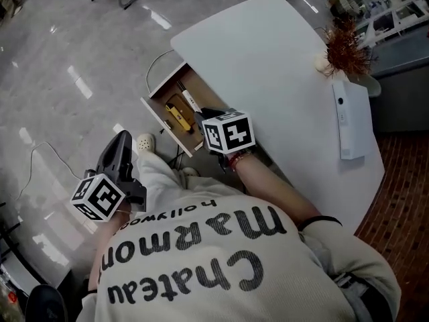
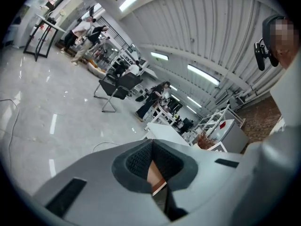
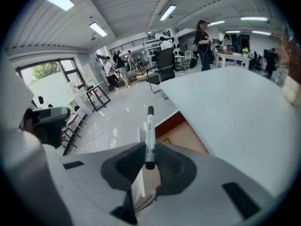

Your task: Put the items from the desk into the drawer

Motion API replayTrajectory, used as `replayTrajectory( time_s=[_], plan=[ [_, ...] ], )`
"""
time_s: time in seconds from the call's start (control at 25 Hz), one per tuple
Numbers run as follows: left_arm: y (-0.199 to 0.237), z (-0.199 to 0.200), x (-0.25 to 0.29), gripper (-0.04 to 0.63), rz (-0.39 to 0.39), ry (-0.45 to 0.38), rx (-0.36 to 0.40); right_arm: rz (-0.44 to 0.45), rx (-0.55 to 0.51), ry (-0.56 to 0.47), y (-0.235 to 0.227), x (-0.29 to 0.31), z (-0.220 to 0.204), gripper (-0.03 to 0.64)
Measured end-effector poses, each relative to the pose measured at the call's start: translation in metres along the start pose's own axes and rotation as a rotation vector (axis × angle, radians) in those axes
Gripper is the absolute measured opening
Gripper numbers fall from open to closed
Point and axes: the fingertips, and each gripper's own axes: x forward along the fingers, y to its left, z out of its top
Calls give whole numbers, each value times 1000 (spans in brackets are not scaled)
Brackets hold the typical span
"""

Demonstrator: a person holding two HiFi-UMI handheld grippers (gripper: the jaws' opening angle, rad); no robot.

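Right gripper [image 3: 149, 160] clamps a marker [image 3: 150, 133] above the white desk's [image 1: 268, 59] open drawer [image 1: 196, 86] — left gripper [image 2: 152, 149], jaws closed and empty, hangs over the floor [image 1: 60, 52] nearby.

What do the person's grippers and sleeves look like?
The left gripper and the right gripper are dark-bodied, each bearing a white cube with black square markers. Their jaws are grey shells with dark ribbed pads. The sweatshirt is cream with dark lettering.
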Motion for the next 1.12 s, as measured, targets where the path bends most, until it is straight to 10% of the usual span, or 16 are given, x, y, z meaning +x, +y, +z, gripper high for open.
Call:
replayTrajectory(
  time_s=[0.48, 1.12],
  plan=[
    [40, 45, 20, 2, 16, 59, 62, -65, 117, 232, -25, 80, -60, 74],
    [133, 56, 3, 2, 249, 82, -5, -71, 151, 421, -43, 184, -100, 74]
  ],
)
